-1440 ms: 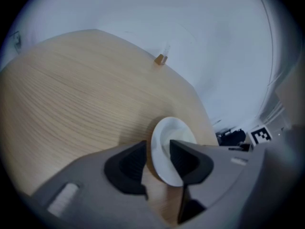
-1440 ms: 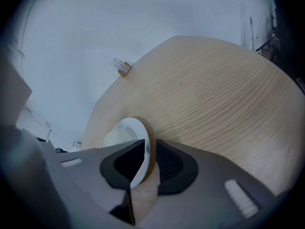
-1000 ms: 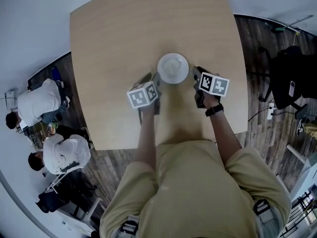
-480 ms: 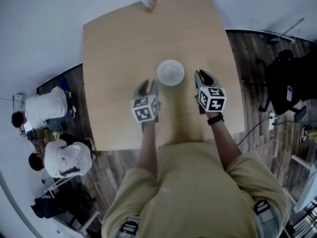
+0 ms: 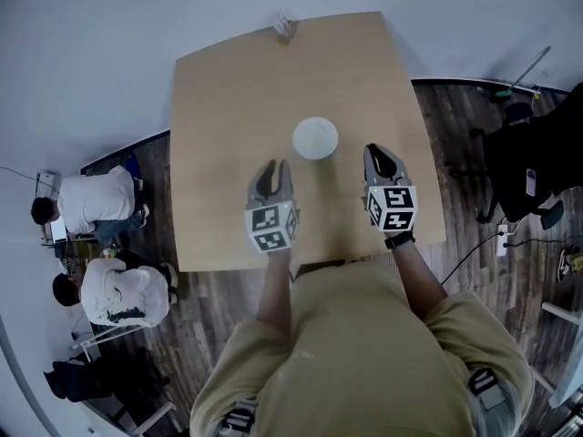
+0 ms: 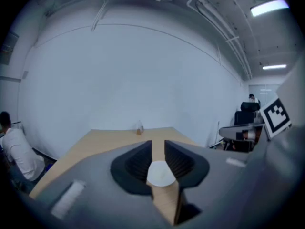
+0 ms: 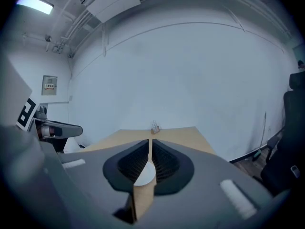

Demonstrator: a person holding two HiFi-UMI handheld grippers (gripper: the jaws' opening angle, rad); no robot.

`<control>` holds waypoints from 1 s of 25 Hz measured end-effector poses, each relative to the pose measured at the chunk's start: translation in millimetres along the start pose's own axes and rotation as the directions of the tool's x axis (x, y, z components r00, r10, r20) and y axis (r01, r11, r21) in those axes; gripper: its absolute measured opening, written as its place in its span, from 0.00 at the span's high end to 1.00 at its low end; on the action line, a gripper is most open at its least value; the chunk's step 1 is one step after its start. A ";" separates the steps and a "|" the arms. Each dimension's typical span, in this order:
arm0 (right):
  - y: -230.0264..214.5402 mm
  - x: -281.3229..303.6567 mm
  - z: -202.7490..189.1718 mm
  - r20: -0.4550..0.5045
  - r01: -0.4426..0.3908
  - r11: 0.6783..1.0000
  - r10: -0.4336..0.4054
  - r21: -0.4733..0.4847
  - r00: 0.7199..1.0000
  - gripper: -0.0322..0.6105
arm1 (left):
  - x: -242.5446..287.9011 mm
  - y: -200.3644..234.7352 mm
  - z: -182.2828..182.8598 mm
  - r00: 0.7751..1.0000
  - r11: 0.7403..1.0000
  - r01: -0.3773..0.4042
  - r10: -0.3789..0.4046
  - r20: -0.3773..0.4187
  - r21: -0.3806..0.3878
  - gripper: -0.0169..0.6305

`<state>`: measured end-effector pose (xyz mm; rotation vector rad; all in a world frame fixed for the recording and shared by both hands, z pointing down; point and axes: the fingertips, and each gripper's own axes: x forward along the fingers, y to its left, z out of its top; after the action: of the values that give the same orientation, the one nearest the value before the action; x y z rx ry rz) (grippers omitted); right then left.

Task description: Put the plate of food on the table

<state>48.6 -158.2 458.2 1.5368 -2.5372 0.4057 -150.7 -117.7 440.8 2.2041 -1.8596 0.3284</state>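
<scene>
A white plate (image 5: 315, 138) sits alone near the middle of the light wooden table (image 5: 228, 107); I cannot make out any food on it. My left gripper (image 5: 271, 167) hovers nearer the person, to the plate's lower left and clear of it. Its jaws are closing with nothing between them. In the left gripper view the plate (image 6: 161, 173) shows beyond the narrow gap of that gripper (image 6: 158, 147). My right gripper (image 5: 381, 156) is at the plate's lower right, apart from it and shut on nothing. The right gripper view shows the plate (image 7: 145, 175) past the thin slit of its gripper (image 7: 149, 149).
A small object (image 5: 285, 25) stands at the table's far edge. Two people (image 5: 91, 198) sit on the floor side to the left of the table. A black chair (image 5: 528, 162) and cables are at the right, on dark wooden flooring.
Both grippers have drawn back from the plate toward the person. The left jaws have narrowed. The plate stays put on the table.
</scene>
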 end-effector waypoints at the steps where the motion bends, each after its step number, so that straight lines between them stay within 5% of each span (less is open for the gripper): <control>1: 3.6 -7.8 3.1 0.008 -0.003 1.000 0.003 -0.006 1.000 0.91 | -8.9 -4.2 2.8 1.000 1.000 -0.004 0.004 0.016 0.006 0.85; 8: 23.6 -56.2 21.3 0.069 -0.026 0.998 0.030 -0.060 0.997 0.94 | -51.3 -31.0 9.3 0.995 1.000 -0.016 0.014 0.098 0.026 0.94; 25: 39.0 -126.7 25.4 0.133 -0.034 0.994 0.048 -0.106 0.990 0.94 | -111.8 -66.4 -3.5 0.987 0.999 -0.042 0.042 0.157 -0.006 0.97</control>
<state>73.3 -41.6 394.7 1.5251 -2.6486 0.1761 -103.8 -1.6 405.8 2.2506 -1.9870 0.1641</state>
